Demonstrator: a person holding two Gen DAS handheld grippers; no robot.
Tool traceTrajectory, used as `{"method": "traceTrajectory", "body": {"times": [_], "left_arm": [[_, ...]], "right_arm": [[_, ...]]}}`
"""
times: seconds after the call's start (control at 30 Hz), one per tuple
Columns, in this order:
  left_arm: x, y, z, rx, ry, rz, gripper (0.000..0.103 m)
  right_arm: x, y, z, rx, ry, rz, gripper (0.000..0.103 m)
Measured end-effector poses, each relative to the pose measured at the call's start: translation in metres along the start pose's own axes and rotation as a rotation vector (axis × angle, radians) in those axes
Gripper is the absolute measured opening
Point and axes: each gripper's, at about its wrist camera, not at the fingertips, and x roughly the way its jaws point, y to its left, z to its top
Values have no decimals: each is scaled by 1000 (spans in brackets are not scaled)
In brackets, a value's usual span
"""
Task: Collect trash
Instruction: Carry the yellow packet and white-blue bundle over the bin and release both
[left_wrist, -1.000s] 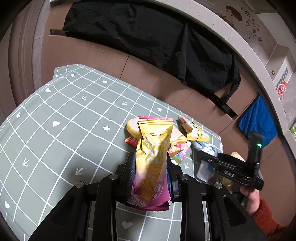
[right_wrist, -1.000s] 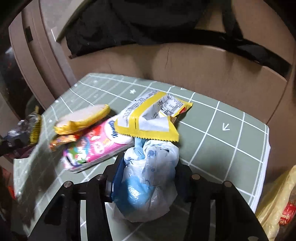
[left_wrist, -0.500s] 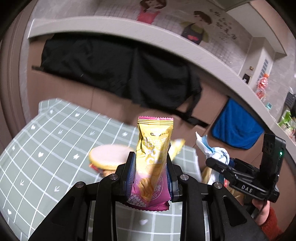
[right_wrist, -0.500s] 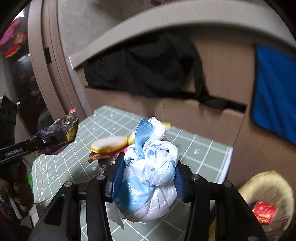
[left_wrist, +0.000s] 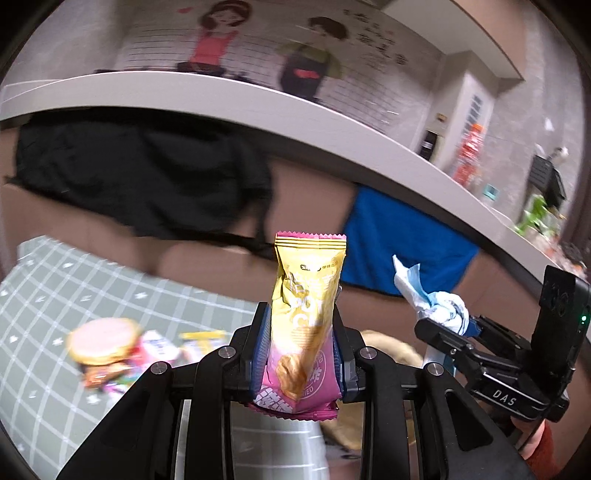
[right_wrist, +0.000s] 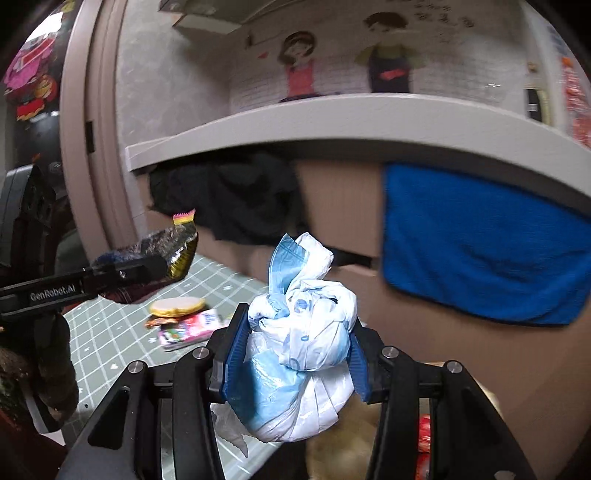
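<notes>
Both grippers have lifted off the green grid-patterned table mat. Our left gripper clamps the yellow-and-pink foil snack wrapper, our right gripper the knotted blue-and-white plastic bag; the upright wrapper, pinched low, could slip out.

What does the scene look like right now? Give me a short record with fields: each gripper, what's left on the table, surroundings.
left gripper: shut on the yellow and pink snack wrapper, held upright, clear of the table
right gripper: shut on the knotted blue and white plastic bag, also off the table
table: green grid-patterned cloth; a small pile of wrappers lies on it
behind table: black garment and blue towel draped below a pale ledge
image quality: background blurred
</notes>
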Motion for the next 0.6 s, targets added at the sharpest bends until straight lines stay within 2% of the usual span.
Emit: {"method": "traceTrajectory", "body": {"times": [0.33,0.6], "left_arm": [[43,-91,-4,92,24,-143,30],[68,-122,-14,126,68,-179,30]], "right_arm": [[-63,-70,-11,45,-30,-186,45],[-85,-100,-20,84,-38,-259,45]]}}
